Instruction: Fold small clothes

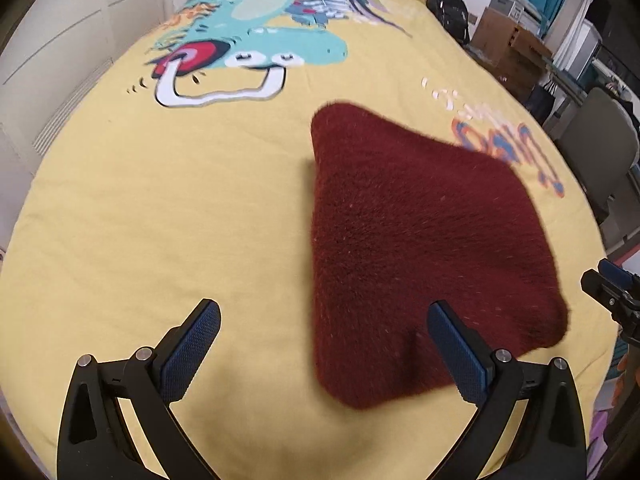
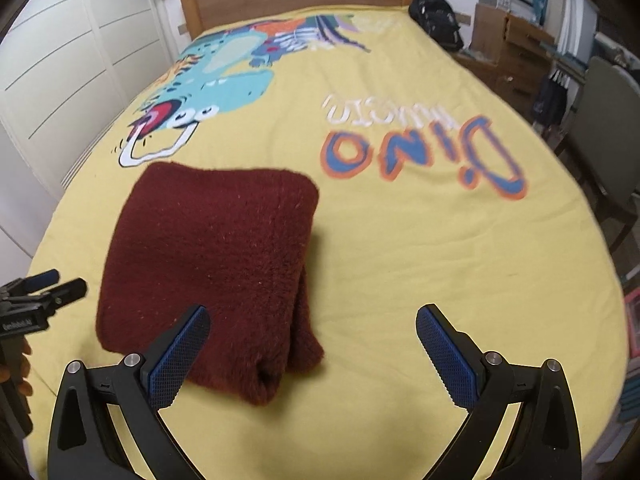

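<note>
1. Sweater [image 2: 208, 264] is dark red, fuzzy, already folded into a thick squarish pad w/ several layers. It lies on the yellow bedspread [image 1: 140, 220], near the foot end of the bed, just below the cartoon dino print [image 2: 208, 80].

2. My left gripper [image 1: 324, 344] hangs above the bedspread, jaws spread wide, nothing between them. Its right finger sits over the sweater's near-left corner in that view; can't tell if it's touching the cloth or just above it.

3. My right gripper [image 2: 312, 344] is likewise spread wide & empty. Its left finger overlaps the near edge of the sweater in the right wrist view, and the right finger is over bare bedspread.

4. Each gripper shows at the edge of the other's view, so they flank the sweater, left & right, both at its near side.

5. Step in hand, my guess: the folding looks done or nearly done. Stacked layers show at the near right corner, where the edge bulges and looks loose.

6. Next move, prob. one of two: tidy that loose corner, or pinch the near edge w/ both & move the bundle aside. Either way I need to come low, get the jaws around all layers at once, and close evenly so the stack doesn't slide apart.

7. Risk: thick fluffy knit, so a shallow pinch may catch the top layer only & undo the fold.
</note>
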